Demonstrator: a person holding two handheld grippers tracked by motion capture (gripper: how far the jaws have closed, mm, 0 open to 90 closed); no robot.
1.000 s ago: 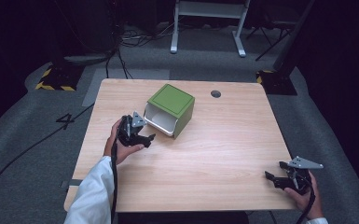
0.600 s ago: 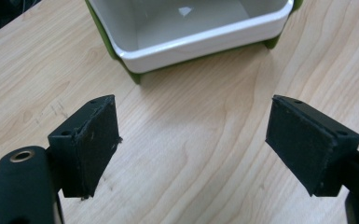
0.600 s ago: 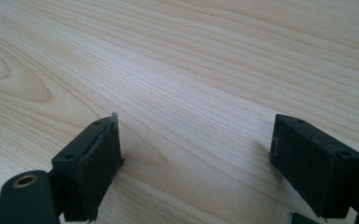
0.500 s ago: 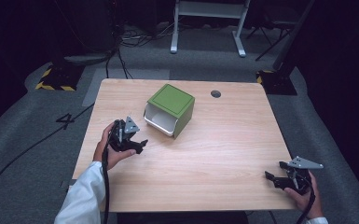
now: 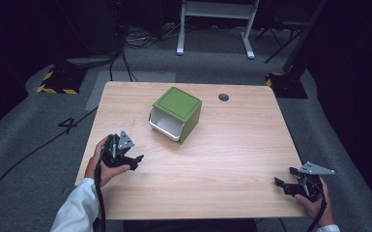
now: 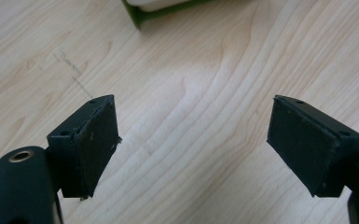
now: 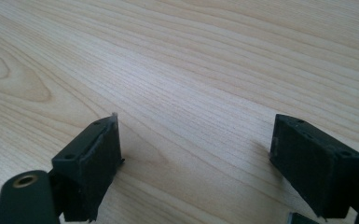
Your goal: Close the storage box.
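Box [image 5: 176,115] mouth toward left gripper [image 5: 134,159] (upright)

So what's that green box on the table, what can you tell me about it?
The green box is a small cube, likely plastic, with a flat olive-green top edged by a thin dark line. Its side facing the near left is open and shows a white inner part, like a drawer or liner, with a pale rim. It sits upright on the wooden table, turned cornerwise to the table's edges, toward the far middle. Nothing touches it but the table. Its lower green corner shows in the left gripper view.
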